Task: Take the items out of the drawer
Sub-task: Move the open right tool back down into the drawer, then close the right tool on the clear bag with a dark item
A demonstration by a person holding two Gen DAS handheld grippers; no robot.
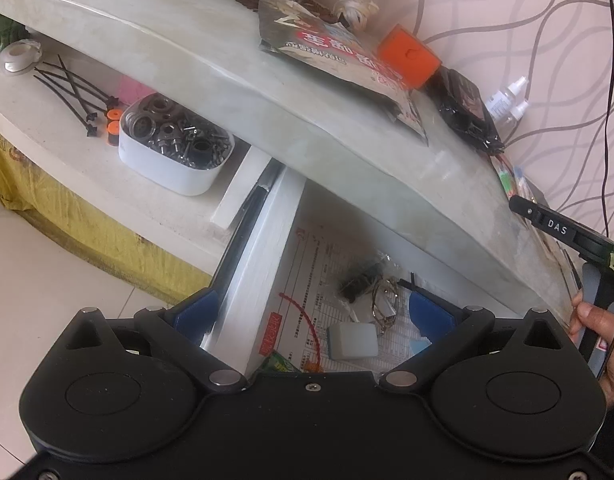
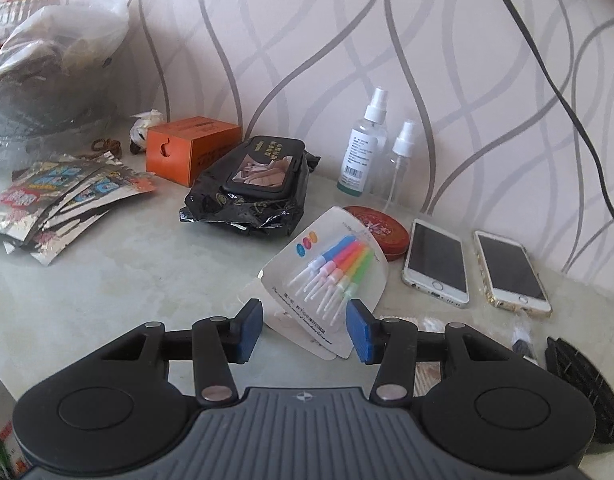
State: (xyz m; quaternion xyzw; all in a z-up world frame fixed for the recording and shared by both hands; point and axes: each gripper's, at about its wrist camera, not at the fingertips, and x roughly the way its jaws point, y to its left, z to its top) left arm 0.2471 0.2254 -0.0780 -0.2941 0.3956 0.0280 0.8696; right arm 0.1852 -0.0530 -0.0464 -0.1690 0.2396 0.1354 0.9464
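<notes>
Down in the open drawer [image 1: 267,216] the goods are waiting: a small white block [image 1: 353,340] on the printed paper liner [image 1: 319,264], a loose ring of wire or keys [image 1: 385,304] just beside it, a dark tangle [image 1: 357,280] a little further back, and a green packet [image 1: 281,362] peeking out at the near edge. The left gripper [image 1: 313,314] hangs over them, blue pads spread wide, one outside the drawer's white side wall, the other over the liner, nothing between them being squeezed.

Up on the marble top [image 2: 127,280], the right gripper [image 2: 305,330] sits over the card of coloured brushes [image 2: 331,268], jaws roughly half apart. The card's near corner lies in the gap, flat on the stone, and the pads look clear of it, so I read this as a set-down rather than a carry. Behind it: black wipes pack [image 2: 255,184], orange box [image 2: 189,148], two spray bottles [image 2: 365,148], red tin [image 2: 381,232], two phones [image 2: 475,268] off to the side.

To do this well, I'd back the right gripper straight off so the pads don't drag the card toward the phones. For the left, the white block looks the easiest next pick: bring both pads inside the drawer wall first, square them to the block's flat sides, and come down clear of the wire ring so it doesn't snag and ride up
</notes>
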